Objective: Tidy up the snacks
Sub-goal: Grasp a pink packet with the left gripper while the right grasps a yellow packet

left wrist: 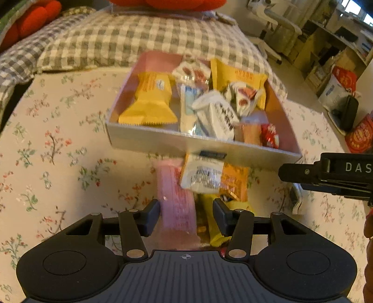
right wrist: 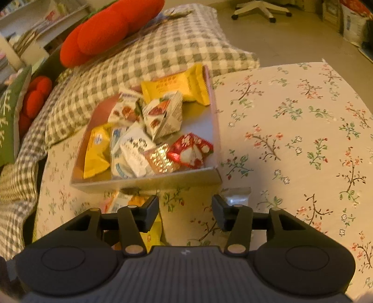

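A shallow cardboard box (left wrist: 149, 139) with a pink inside holds several snack packets: yellow, white, blue-white and a red one (left wrist: 270, 136). It also shows in the right wrist view (right wrist: 149, 180). My left gripper (left wrist: 186, 214) is open and empty above a loose pile in front of the box: a pink packet (left wrist: 176, 198), a white packet (left wrist: 201, 173), an orange one (left wrist: 235, 181) and a yellow one (left wrist: 213, 223). My right gripper (right wrist: 185, 213) is open and empty above the floral cloth, beside a clear packet (right wrist: 237, 195). It shows at the right of the left wrist view (left wrist: 326, 173).
A floral cloth (right wrist: 303, 139) covers the surface. A grey checked pillow (left wrist: 130, 39) and red plush cushions (right wrist: 107, 30) lie behind the box. A desk chair base (right wrist: 261, 9) and shelves with bags (left wrist: 338, 81) stand further off.
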The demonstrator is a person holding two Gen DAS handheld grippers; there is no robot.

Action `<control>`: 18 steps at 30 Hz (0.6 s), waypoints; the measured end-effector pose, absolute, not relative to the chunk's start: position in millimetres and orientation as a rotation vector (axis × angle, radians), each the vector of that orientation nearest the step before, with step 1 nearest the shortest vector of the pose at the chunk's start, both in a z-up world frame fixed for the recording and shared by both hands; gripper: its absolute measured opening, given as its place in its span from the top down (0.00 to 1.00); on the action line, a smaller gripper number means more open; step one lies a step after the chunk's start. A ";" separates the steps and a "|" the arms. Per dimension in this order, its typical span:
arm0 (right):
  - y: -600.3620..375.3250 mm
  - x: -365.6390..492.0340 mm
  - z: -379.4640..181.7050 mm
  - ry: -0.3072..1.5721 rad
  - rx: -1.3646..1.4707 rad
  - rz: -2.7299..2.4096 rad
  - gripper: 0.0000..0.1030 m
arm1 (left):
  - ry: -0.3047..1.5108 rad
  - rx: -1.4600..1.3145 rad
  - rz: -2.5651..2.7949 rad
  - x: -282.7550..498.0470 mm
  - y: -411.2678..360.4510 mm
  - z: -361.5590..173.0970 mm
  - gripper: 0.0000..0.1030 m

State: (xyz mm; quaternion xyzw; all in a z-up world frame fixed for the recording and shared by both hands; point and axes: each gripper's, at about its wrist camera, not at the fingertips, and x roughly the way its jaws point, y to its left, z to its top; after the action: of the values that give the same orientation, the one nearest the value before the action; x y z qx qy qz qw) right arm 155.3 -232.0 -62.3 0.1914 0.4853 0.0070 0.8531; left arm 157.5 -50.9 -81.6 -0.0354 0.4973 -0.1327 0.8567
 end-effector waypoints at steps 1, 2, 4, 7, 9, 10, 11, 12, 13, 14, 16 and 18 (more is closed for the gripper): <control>-229.7 155.6 -63.4 1.028 0.392 0.020 0.53 | 1.053 -0.078 -0.276 158.2 -50.3 -84.2 0.52; -227.0 155.8 -64.4 1.035 0.382 0.028 0.52 | 1.059 -0.083 -0.273 158.8 -49.3 -86.7 0.52; -222.5 156.0 -66.3 1.048 0.366 0.044 0.51 | 1.059 -0.090 -0.258 160.0 -47.0 -89.2 0.54; -213.5 155.7 -69.2 1.065 0.329 0.064 0.49 | 1.058 -0.088 -0.230 161.3 -43.3 -91.8 0.61; -208.7 155.7 -70.9 1.073 0.304 0.068 0.47 | 1.067 -0.107 -0.229 162.1 -41.2 -93.4 0.70; -207.1 155.7 -71.6 1.076 0.298 0.070 0.47 | 1.072 -0.121 -0.233 162.3 -40.4 -93.6 0.70; -205.8 155.6 -72.1 1.078 0.295 0.073 0.46 | 1.073 -0.130 -0.234 162.3 -40.0 -93.6 0.70; -205.0 155.6 -72.5 1.080 0.294 0.076 0.46 | 1.071 -0.130 -0.231 162.0 -39.8 -92.9 0.71; -204.4 155.7 -72.6 1.082 0.291 0.080 0.46 | 1.067 -0.129 -0.226 161.7 -39.6 -92.1 0.71; -203.0 155.3 -72.7 1.083 0.286 0.084 0.45 | 1.063 -0.130 -0.219 161.6 -38.7 -90.9 0.71; -199.9 155.1 -73.2 1.087 0.277 0.094 0.44 | 1.056 -0.138 -0.210 162.2 -36.5 -87.9 0.71; -194.3 155.5 -74.0 1.093 0.260 0.111 0.43 | 1.044 -0.149 -0.205 162.9 -33.2 -83.1 0.71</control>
State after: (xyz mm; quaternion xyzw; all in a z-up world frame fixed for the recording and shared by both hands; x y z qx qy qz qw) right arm 155.5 -194.3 -74.0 0.1234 0.5177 0.0525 0.8450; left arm 162.9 -33.2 -83.1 -0.0712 0.4971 -0.0976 0.8592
